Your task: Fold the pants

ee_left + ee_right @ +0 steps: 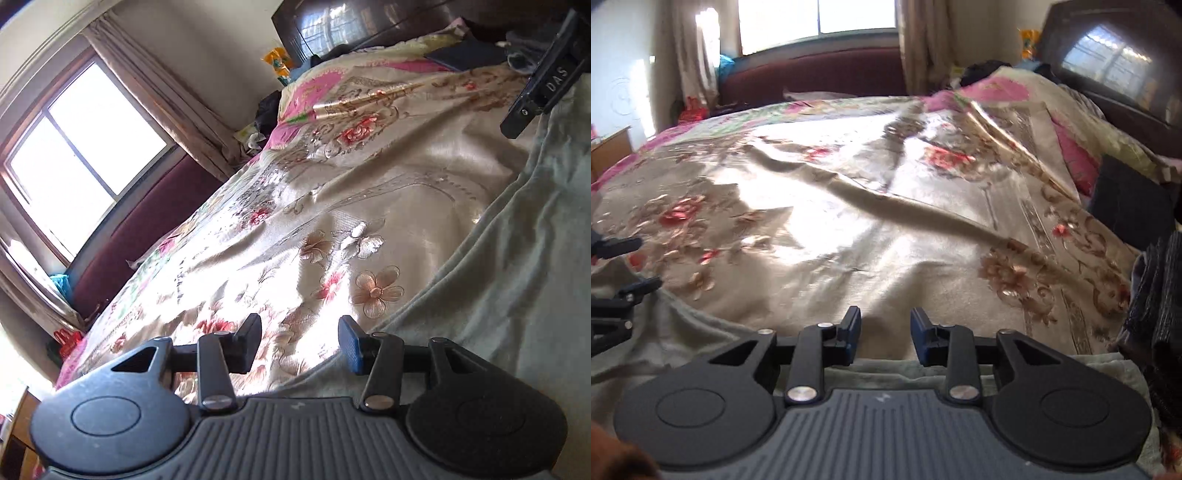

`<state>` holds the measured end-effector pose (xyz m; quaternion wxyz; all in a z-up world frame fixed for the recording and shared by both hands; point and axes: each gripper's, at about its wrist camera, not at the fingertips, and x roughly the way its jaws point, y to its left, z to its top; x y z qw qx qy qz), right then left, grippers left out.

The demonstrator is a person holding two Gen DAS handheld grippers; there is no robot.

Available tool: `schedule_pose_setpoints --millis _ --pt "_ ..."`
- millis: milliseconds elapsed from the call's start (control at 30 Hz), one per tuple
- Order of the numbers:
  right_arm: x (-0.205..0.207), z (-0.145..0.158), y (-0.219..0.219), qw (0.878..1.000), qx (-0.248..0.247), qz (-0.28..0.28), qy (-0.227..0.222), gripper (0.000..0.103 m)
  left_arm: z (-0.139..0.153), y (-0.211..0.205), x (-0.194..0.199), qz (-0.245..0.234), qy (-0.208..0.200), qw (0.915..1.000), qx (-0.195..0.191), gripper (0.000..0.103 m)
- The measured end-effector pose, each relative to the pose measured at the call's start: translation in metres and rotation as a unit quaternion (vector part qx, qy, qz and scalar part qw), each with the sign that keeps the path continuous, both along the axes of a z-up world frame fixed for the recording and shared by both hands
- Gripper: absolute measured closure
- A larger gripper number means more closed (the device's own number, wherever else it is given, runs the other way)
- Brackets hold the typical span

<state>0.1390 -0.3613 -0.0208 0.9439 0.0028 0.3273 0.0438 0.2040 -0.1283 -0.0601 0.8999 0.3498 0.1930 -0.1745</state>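
Note:
Pale grey-green pants [517, 280] lie spread on the floral bedspread [332, 177], filling the right side of the left wrist view. My left gripper [300, 343] is open and empty, hovering over the pants' left edge. In the right wrist view the pants [683, 332] lie along the bottom, under and left of my right gripper [885, 338], which is open and empty just above the cloth. The left gripper's fingers [624, 266] show at the left edge of the right wrist view. The right gripper's body [543, 81] shows at the top right of the left wrist view.
The shiny bedspread [849, 206] is wrinkled, with a long raised fold across it. A dark folded item [1130, 206] and dark cloth [1160, 314] lie at the right. A dark headboard [1115, 66], a window [81, 147], curtains and a maroon bench [812, 74] stand beyond.

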Motion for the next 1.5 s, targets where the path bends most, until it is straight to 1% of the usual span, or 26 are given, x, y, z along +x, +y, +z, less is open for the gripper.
schedule_pose_setpoints --millis 33,100,167,233,300,333,367,433,467,500,567,633,667,700,767,833,900,967,1000,1067,1133,1267,1300,1333,1400,1500 --pt "-0.011 0.003 0.006 0.999 0.007 0.032 0.001 0.067 0.003 0.008 -0.010 -0.006 0.007 0.9999 -0.013 0.042" --pt "-0.025 0.003 0.024 0.996 0.015 0.086 0.013 0.065 0.007 0.020 -0.034 -0.027 0.023 0.9990 -0.027 0.041" --pt "-0.026 -0.005 0.047 0.991 -0.025 0.128 0.026 0.062 0.007 0.026 -0.055 -0.048 0.040 0.9977 -0.028 0.041" --pt "-0.017 -0.014 0.065 0.988 -0.061 0.139 0.038 0.060 0.006 0.032 -0.070 -0.058 0.047 0.9970 -0.020 0.041" --pt "-0.003 -0.021 0.072 0.986 -0.059 0.146 0.052 0.060 0.005 0.039 -0.075 -0.060 0.043 0.9972 -0.012 0.040" --pt "0.003 -0.024 0.075 0.986 -0.071 0.142 0.055 0.060 0.006 0.043 -0.075 -0.055 0.039 0.9977 -0.009 0.040" --pt "0.010 -0.029 0.077 0.985 -0.090 0.134 0.064 0.058 0.008 0.048 -0.073 -0.046 0.038 0.9982 -0.009 0.040" --pt "0.019 -0.035 0.073 0.986 -0.090 0.117 0.082 0.050 0.017 0.066 -0.067 -0.022 0.051 0.9982 -0.022 0.040" --pt "0.020 -0.033 0.070 0.986 -0.090 0.106 0.090 0.049 0.020 0.080 -0.065 -0.003 0.060 0.9979 -0.026 0.040" --pt "0.020 -0.030 0.067 0.986 -0.096 0.093 0.097 0.049 0.022 0.096 -0.067 0.014 0.066 0.9974 -0.027 0.040" --pt "0.015 -0.019 0.067 0.987 -0.103 0.072 0.100 0.055 0.020 0.127 -0.073 0.049 0.083 0.9950 -0.025 0.039" --pt "0.010 0.002 0.076 0.990 -0.056 0.093 0.085 0.056 0.013 0.165 -0.082 0.091 0.105 0.9898 -0.029 0.038" --pt "0.010 0.012 0.086 0.990 -0.024 0.112 0.079 0.056 0.013 0.182 -0.088 0.104 0.110 0.9876 -0.042 0.037" --pt "0.015 0.020 0.102 0.988 0.003 0.132 0.076 0.056 0.015 0.199 -0.094 0.114 0.116 0.9846 -0.064 0.032" --pt "0.035 0.025 0.136 0.981 0.036 0.175 0.081 0.056 0.018 0.217 -0.102 0.131 0.121 0.9806 -0.081 0.027" --pt "0.060 0.021 0.171 0.972 0.061 0.211 0.086 0.057 0.013 0.225 -0.112 0.140 0.112 0.9800 -0.085 0.024" --pt "0.092 0.009 0.206 0.961 0.079 0.241 0.108 0.057 0.009 0.226 -0.119 0.142 0.100 0.9806 -0.092 0.024" --pt "0.117 -0.004 0.227 0.949 0.101 0.262 0.145 0.056 0.010 0.226 -0.121 0.143 0.093 0.9807 -0.095 0.024" --pt "0.125 -0.009 0.235 0.942 0.108 0.276 0.161 0.057 0.011 0.224 -0.120 0.139 0.090 0.9819 -0.092 0.024" --pt "0.131 -0.015 0.247 0.928 0.092 0.304 0.192 0.055 0.015 0.226 -0.120 0.127 0.082 0.9844 -0.089 0.024" --pt "0.129 -0.013 0.249 0.915 0.084 0.337 0.207 0.055 0.018 0.230 -0.119 0.120 0.082 0.9851 -0.092 0.024" --pt "0.127 0.001 0.244 0.871 0.138 0.400 0.247 0.055 0.019 0.240 -0.110 0.119 0.090 0.9832 -0.106 0.022" --pt "0.125 0.005 0.244 0.865 0.140 0.416 0.244 0.056 0.019 0.242 -0.109 0.118 0.089 0.9833 -0.106 0.022" --pt "0.125 0.007 0.245 0.865 0.133 0.423 0.236 0.056 0.019 0.244 -0.108 0.119 0.085 0.9837 -0.105 0.022" --pt "0.137 0.001 0.251 0.875 0.120 0.408 0.233 0.055 0.019 0.248 -0.106 0.124 0.077 0.9841 -0.101 0.022" --pt "0.161 -0.018 0.252 0.885 0.157 0.364 0.243 0.058 0.021 0.255 -0.104 0.140 0.058 0.9838 -0.096 0.022"
